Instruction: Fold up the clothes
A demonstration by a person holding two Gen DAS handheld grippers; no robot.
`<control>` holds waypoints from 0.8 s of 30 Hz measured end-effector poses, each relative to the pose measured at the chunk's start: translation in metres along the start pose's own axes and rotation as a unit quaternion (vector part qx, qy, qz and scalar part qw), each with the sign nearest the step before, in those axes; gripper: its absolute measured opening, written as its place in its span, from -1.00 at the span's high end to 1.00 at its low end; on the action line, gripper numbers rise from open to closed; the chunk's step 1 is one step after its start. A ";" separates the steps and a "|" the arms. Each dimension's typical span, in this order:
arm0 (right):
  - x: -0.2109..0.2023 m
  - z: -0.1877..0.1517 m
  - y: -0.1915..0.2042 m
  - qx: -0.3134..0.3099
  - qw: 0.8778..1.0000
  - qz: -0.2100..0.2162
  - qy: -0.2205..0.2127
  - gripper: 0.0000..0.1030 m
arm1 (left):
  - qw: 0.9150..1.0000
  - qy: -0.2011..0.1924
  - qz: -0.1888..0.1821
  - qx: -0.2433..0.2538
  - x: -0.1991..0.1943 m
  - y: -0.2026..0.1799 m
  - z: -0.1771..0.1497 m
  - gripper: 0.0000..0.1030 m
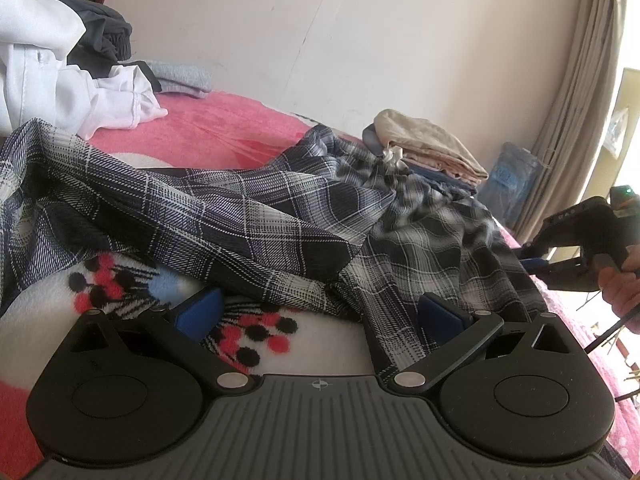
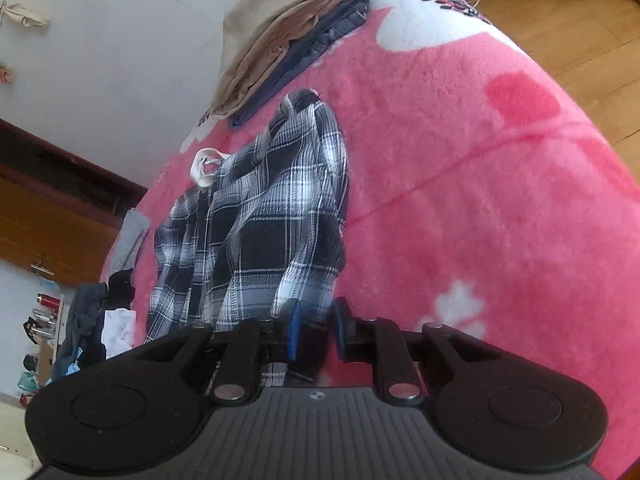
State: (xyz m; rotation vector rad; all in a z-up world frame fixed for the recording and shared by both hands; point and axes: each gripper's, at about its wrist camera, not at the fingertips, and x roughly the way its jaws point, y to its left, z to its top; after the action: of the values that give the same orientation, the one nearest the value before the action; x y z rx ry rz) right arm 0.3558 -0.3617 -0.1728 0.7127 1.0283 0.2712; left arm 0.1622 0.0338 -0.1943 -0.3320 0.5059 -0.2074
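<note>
1. The plaid shirt (image 1: 256, 208) lies crumpled on the bed (image 1: 224, 132), spread across the pink fleece blanket from the left side to the right.
2. In the right wrist view the shirt (image 2: 256, 232) runs from the near edge toward the far folded stack (image 2: 276, 40), without touching it.
3. The left gripper (image 1: 320, 314) sits low over the blanket at the near edge of the shirt. Its blue fingers (image 1: 200, 312) stand wide apart, with a hanging strip of plaid cloth between them; neither finger presses the cloth.
4. The right gripper (image 2: 316, 332) sits at the near hem of the shirt. Its fingers (image 2: 294, 332) stand narrow, with a small gap. Dark cloth shows in that gap, but whether it is clamped cannot be told.
5. In the left wrist view the right gripper (image 1: 584, 248) appears at the right edge, held by a hand (image 1: 622, 284).
6. A loose pile (image 1: 52, 64) of white and dark clothes lies at the far left of the bed.
7. The folded stack (image 1: 432, 152) of beige and blue items lies at the far right, just beyond the shirt.
8. A curtain (image 1: 576, 92) hangs at the far right.
</note>
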 end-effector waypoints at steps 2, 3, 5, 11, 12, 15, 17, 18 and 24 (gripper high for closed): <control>-0.001 -0.001 0.010 -0.028 0.999 -0.023 -0.009 0.92 | 1.000 0.000 0.000 -0.001 -0.001 0.000 0.000 -1.00; -0.004 -0.002 0.017 -0.047 0.998 -0.039 -0.017 0.93 | 1.000 0.000 -0.001 -0.002 -0.001 0.000 0.000 -1.00; -0.012 -0.003 0.034 -0.093 0.992 -0.076 -0.039 0.93 | 1.000 0.000 -0.002 -0.003 -0.001 0.000 0.000 -1.00; -0.007 -0.017 0.068 -0.281 0.927 -0.232 -0.083 0.93 | 1.000 0.002 0.001 0.000 0.000 0.000 0.001 -1.00; -0.002 -0.019 0.065 -0.296 0.916 -0.256 -0.084 0.93 | 1.000 0.002 0.001 0.000 0.000 0.000 0.001 -1.00; 0.014 -0.022 0.058 -0.338 0.878 -0.327 -0.088 0.94 | 1.000 0.003 0.002 0.002 0.000 -0.001 0.001 -1.00; 0.025 -0.025 0.053 -0.365 0.848 -0.373 -0.090 0.94 | 1.000 0.003 0.003 0.002 0.000 -0.001 0.001 -1.00; 0.031 -0.026 0.051 -0.378 0.832 -0.396 -0.090 0.93 | 1.000 0.003 0.003 0.002 0.001 -0.001 0.001 -1.00; -0.035 -0.009 0.031 -0.227 0.923 -0.287 -0.120 0.86 | 1.000 0.004 0.005 0.004 0.001 -0.001 0.001 -1.00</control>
State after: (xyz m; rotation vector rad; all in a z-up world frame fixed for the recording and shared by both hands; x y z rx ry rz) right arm 0.3338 -0.3528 -0.1317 0.0045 0.8523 -0.0918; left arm 0.1639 0.0326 -0.1934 -0.3205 0.5145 -0.2012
